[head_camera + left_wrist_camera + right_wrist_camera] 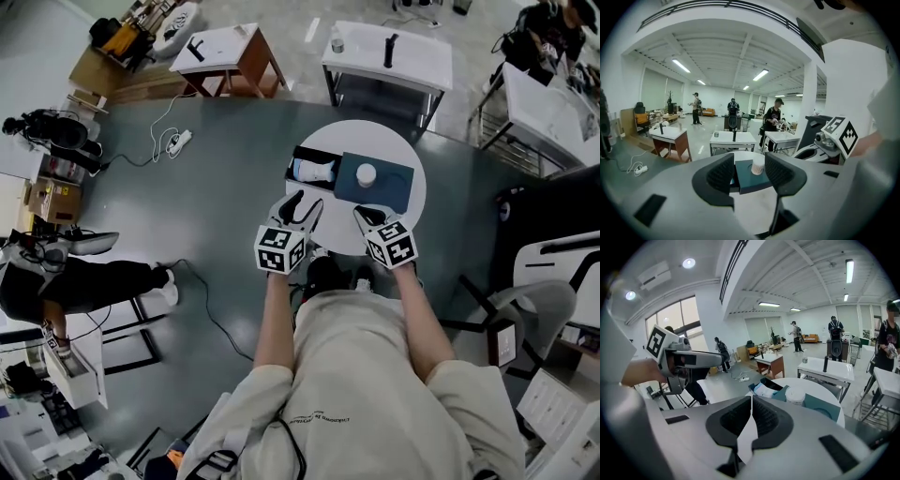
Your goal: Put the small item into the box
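Approach is the step in hand, as I judge it: nothing is lifted yet. The round white table point(367, 134) stands just before the person. On it lies an open dark box point(301, 152), which already contains a white and blue packet point(314, 171). Touching the box at its right is a flat teal panel point(392, 185), perhaps the box's lid. The small item point(366, 174), a low white pot, stands on that panel, so it is outside the box.

The left gripper point(304, 204) hovers over the near edge of the table. Its jaws are wide apart with nothing between them, and its own view looks through the gap toward the pot. The right gripper point(364, 214) is beside it, near the panel. Its jaws are pressed together and hold nothing.

The next move calls for one gripper to go forward with the jaws parted, close around the pot, and carry it left over the box.
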